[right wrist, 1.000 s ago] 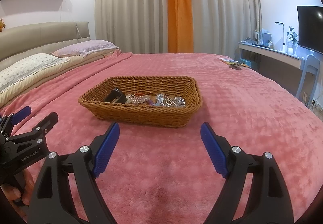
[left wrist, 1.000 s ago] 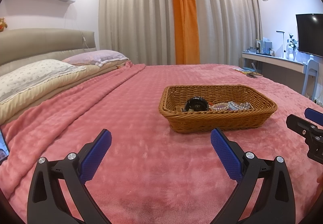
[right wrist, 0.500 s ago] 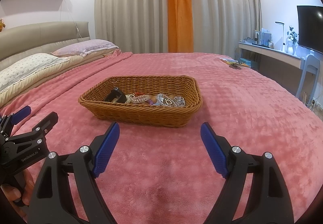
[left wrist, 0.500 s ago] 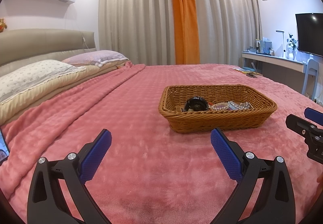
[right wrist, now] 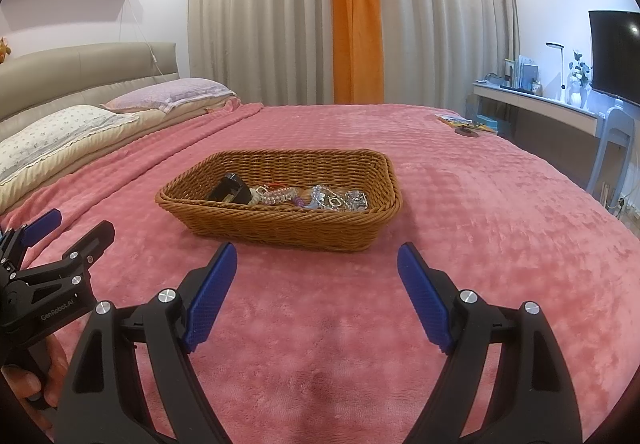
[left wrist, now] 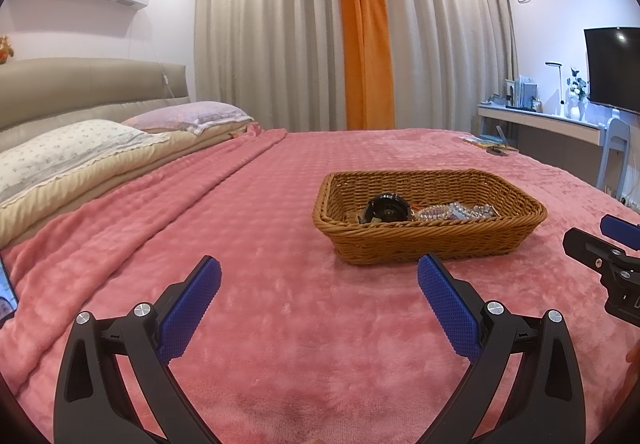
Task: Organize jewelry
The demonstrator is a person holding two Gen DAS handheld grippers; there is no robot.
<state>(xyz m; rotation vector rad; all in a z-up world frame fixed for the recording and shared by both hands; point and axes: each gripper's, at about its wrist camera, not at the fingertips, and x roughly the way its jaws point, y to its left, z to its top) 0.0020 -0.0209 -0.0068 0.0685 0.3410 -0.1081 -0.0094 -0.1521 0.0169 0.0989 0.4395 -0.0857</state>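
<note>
**Both grippers wide apart before the jewelry basket**

A woven basket (right wrist: 280, 203) sits on the pink blanket (right wrist: 480, 203) of the bed, holding the jewelry (right wrist: 320, 197): a tangle of clear and silvery bead strands lying along the basket floor, with a black round object (left wrist: 386, 208) at its left end. The exact pieces in the tangle are too small to tell apart.

The left gripper (left wrist: 319, 298) hangs low over the blanket, near the basket and a little to its left, its blue-padded fingers (left wrist: 188, 308) spread wide with nothing between them. The right gripper (right wrist: 316, 292) sits just short of the basket's near wall, its fingers (right wrist: 424, 300) likewise spread and holding nothing.

Two pillows (left wrist: 80, 147) lie at the headboard. Grey curtains (left wrist: 280, 43) with an orange strip hang behind the bed.
</note>
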